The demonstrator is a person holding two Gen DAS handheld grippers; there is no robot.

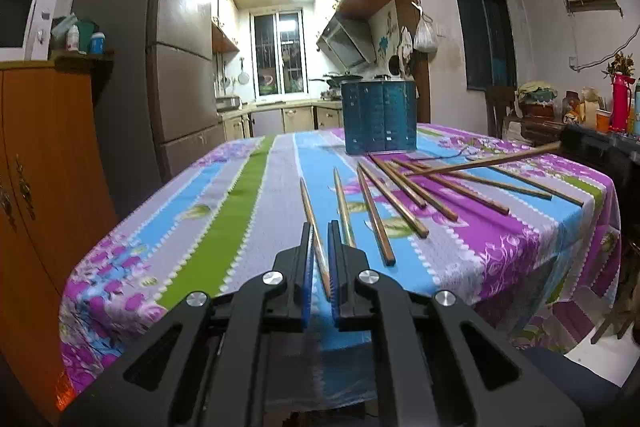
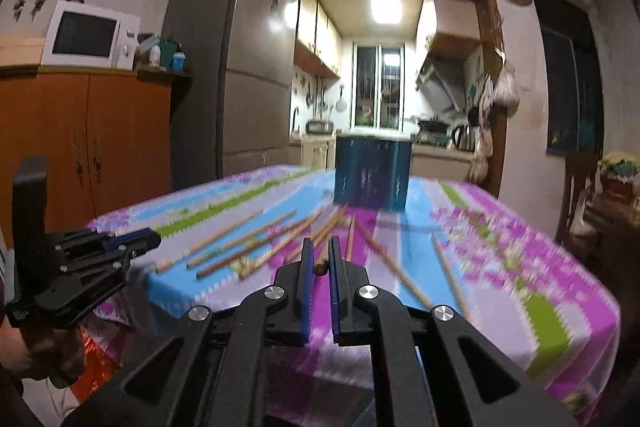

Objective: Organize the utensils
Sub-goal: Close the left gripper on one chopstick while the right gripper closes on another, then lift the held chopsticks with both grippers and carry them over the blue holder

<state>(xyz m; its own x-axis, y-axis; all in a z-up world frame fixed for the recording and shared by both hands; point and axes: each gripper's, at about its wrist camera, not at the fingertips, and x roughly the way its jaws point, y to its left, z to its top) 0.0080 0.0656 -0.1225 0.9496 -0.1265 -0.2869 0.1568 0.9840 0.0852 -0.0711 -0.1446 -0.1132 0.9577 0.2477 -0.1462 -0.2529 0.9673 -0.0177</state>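
In the left wrist view my left gripper is shut on a wooden chopstick that points out ahead over the striped tablecloth. Several more chopsticks lie fanned in front of the blue perforated utensil holder. At the right edge my right gripper holds another chopstick just above the table. In the blurred right wrist view the right gripper is shut on that chopstick's butt end. The holder stands ahead and the left gripper is at the left.
The table edge drops off at the right, with a chair and a cluttered side table beyond. An orange cabinet with a microwave and a tall fridge stand at the left. A person's hand grips the left tool.
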